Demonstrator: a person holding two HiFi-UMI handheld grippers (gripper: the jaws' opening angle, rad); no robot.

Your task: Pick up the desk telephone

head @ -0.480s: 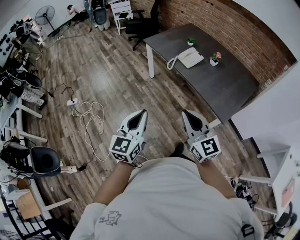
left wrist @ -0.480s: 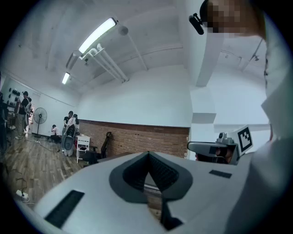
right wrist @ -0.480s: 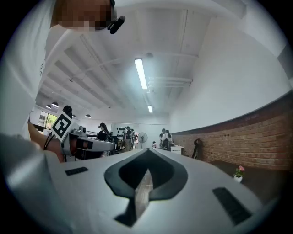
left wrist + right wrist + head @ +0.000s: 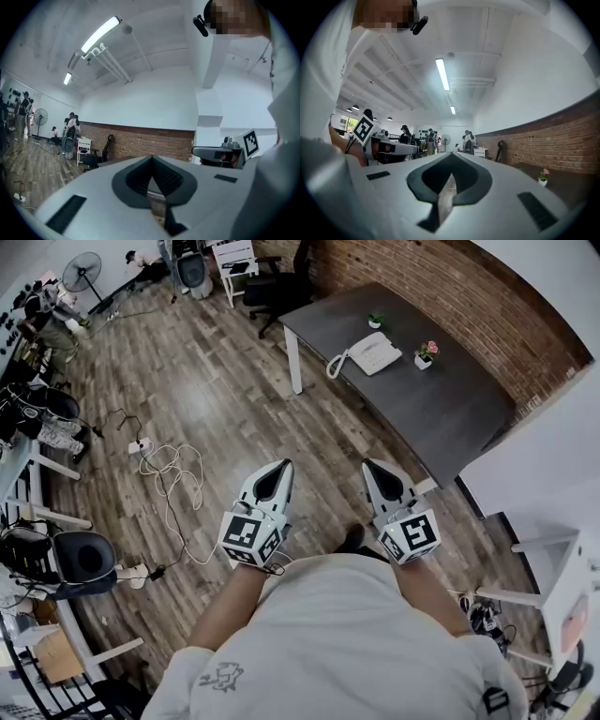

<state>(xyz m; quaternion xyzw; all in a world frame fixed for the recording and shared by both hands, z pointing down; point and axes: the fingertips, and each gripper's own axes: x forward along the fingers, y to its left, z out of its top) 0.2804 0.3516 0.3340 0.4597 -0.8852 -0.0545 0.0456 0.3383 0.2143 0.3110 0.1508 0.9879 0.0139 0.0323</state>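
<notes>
A white desk telephone (image 4: 371,353) with a coiled cord lies on the dark grey desk (image 4: 441,409) far ahead, near the brick wall. My left gripper (image 4: 281,468) and right gripper (image 4: 371,468) are held side by side close to my body, well short of the desk, both shut with nothing between the jaws. In the left gripper view the left gripper (image 4: 151,159) points level toward the brick wall, and only the desk's edge shows past it. In the right gripper view the right gripper (image 4: 451,157) points level too; a small flower pot (image 4: 542,176) shows at its right.
Two small plant pots (image 4: 427,354) stand beside the phone. Cables and a power strip (image 4: 141,446) lie on the wood floor at left. Office chairs (image 4: 272,287) stand beyond the desk; another chair (image 4: 80,559) and white tables (image 4: 553,549) flank me. People stand in the far room.
The desk and phone have shifted slightly up and left in the head view as I move forward. Both grippers keep their pose.
</notes>
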